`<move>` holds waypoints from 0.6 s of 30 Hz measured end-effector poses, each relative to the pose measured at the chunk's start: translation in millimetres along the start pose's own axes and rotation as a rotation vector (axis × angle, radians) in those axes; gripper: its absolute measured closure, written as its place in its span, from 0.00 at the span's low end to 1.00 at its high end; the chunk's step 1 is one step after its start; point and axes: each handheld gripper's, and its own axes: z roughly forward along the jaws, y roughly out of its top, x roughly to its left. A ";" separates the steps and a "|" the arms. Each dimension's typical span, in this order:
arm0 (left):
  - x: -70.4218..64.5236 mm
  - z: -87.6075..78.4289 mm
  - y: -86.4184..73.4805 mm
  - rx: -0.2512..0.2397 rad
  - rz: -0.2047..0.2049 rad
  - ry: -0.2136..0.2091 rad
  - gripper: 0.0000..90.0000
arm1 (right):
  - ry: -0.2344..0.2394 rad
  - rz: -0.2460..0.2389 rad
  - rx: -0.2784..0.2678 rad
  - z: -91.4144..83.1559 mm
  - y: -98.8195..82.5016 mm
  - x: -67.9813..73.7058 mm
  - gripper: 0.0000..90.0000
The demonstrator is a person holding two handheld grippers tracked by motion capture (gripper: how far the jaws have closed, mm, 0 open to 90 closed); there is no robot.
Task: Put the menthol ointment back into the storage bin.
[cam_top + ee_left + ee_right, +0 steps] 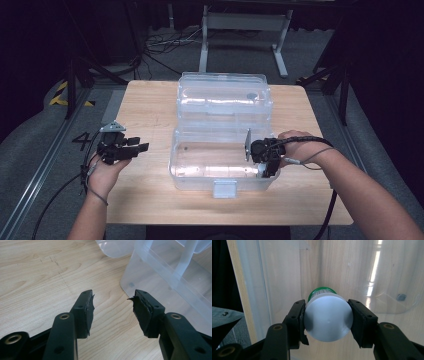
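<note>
1. Two black jaws of the right gripper [327, 318] press on the sides of a white bottle [327, 317], one pad on each side, so the jaws stand partly open around it and hold it firmly.
2. In the right gripper view the round white end of the bottle faces the camera, and a green part [322, 290] shows at the far end of it.
3. This bottle is inside the clear plastic box [200, 172], at its right end, above the transparent bottom; whether it touches the bottom I cannot tell.
4. In the high view the right gripper [267, 162] points down into the box, just beside the right wall, and the right hand [297, 147] holds it from the outside.
5. The lid [222, 95] of the box is open and lies back behind it.
6. The left gripper [113, 312] has its jaws wide apart, with nothing between them, only the wooden table [37, 277] under.
7. In the high view the left gripper [137, 148] is left of the box, near but apart from it, and points toward it.
</note>
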 end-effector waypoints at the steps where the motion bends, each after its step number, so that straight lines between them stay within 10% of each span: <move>1: 0.1 -0.1 0.0 0.000 0.000 0.001 0.57 | -0.001 0.000 -0.002 1.1 -0.1 -0.1 0.56; 18: 1.0 0.0 -0.5 0.002 0.002 0.002 0.56 | 0.002 -0.008 0.014 14.1 0.4 -4.2 0.56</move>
